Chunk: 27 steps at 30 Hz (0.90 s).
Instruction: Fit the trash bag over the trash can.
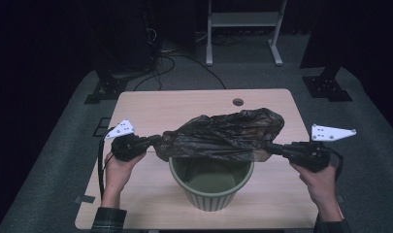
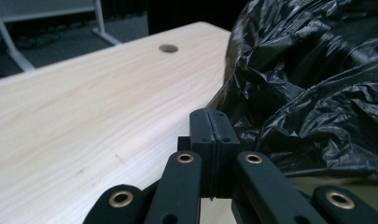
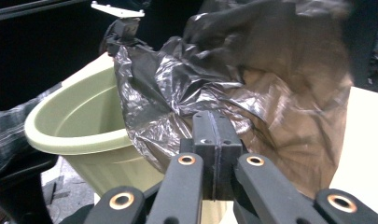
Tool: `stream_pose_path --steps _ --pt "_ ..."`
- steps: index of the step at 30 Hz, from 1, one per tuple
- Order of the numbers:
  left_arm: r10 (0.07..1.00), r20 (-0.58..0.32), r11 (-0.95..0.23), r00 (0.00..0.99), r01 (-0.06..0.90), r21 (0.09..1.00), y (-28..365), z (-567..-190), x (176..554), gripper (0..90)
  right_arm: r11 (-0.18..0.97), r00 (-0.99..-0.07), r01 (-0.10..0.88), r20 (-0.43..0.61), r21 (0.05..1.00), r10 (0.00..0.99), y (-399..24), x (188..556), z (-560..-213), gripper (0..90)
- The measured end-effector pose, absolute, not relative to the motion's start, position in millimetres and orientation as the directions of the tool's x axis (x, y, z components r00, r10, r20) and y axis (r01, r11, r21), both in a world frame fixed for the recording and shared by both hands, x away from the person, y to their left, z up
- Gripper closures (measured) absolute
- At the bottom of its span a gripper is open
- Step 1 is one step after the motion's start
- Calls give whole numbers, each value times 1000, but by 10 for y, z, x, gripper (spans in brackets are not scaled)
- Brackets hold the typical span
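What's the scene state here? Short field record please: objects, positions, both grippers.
work in hand: crumpled black plastic bin bag stretched between two grippers above a bin
bin: pale green ribbed plastic bin, upright, looks empty, near front edge of table
bag position: over the bin's far rim, mostly behind the opening; not yet inside
left gripper: jaws closed, pinching the bag's left edge
right gripper: jaws closed, pinching the bag's right edge
table: light wooden table, round cable hole near far edge
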<state>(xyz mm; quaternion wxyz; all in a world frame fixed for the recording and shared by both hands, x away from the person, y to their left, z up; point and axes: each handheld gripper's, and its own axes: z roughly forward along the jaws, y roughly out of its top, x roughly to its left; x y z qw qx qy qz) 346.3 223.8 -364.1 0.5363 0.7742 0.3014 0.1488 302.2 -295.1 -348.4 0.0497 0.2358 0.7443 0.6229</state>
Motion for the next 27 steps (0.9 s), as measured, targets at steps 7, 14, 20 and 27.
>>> stream_pose_path --steps 7,14,20,27 --pt "613 -59 -239 788 256 937 2130 -3436 3486 894 109 -911 227 171 968 376 -2820 2975 -3249 696" --pt "600 -52 -241 798 243 940 2036 -3385 3524 895 160 -908 220 143 962 393 -2583 3206 -3108 517" --pt "600 -53 -237 798 241 941 2026 -3379 3535 895 228 -917 221 122 948 380 -2346 3287 -3181 465" --pt "601 -51 -234 798 237 943 2028 -3356 3528 895 252 -919 210 103 945 381 -2274 3251 -3200 491"
